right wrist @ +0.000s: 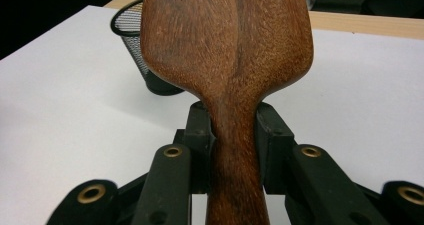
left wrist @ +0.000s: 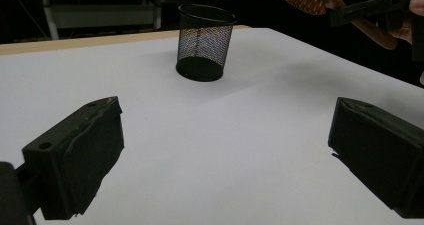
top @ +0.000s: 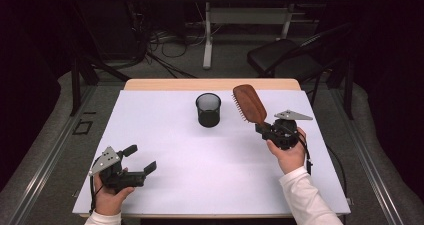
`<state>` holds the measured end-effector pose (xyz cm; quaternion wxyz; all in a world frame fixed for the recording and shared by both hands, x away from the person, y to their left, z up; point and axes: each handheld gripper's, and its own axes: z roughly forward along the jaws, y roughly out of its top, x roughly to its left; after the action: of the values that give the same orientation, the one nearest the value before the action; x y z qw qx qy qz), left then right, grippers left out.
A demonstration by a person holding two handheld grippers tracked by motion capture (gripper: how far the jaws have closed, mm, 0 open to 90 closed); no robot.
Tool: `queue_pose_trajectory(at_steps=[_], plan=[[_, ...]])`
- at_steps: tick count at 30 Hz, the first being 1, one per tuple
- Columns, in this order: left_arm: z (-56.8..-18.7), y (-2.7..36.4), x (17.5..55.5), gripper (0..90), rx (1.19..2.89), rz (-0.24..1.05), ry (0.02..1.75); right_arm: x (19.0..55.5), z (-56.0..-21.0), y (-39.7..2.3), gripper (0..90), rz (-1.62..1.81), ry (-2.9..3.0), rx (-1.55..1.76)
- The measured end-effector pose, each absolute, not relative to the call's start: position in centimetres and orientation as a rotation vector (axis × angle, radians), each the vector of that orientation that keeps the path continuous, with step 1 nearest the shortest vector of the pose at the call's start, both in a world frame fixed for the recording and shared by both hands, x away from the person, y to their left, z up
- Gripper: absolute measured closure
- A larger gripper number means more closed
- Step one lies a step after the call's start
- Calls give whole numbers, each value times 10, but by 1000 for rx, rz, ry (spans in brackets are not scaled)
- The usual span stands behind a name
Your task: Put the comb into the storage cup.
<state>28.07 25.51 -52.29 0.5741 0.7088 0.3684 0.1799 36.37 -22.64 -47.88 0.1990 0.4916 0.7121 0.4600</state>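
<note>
Hairbrush (top: 249,103) held by its handle in the right gripper (top: 264,129), lifted just right of the mesh cup (top: 208,110).
Jaws clamp the handle; tip it handle-down over the rim before lowering. Left gripper (top: 137,159) rests wide open, holding nothing.

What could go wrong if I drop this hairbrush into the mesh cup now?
The right gripper clamps the hairbrush low on its handle, so the heavy head could swing or slip. The mesh cup stands free and looks light; the wide head may catch its rim and tip it. The left gripper is open, well away from the cup.
</note>
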Motion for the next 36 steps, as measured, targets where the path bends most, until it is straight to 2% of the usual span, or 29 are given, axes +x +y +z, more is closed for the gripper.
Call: queue_pose_trajectory(at_steps=[17, 36], plan=[[-523, 253, 281, 12, 1674, 415, 861, 346, -472, -206, 714, 1385, 2012, 1286], [-519, 248, 280, 13, 1680, 389, 849, 331, -475, -204, 714, 1455, 2002, 1240]])
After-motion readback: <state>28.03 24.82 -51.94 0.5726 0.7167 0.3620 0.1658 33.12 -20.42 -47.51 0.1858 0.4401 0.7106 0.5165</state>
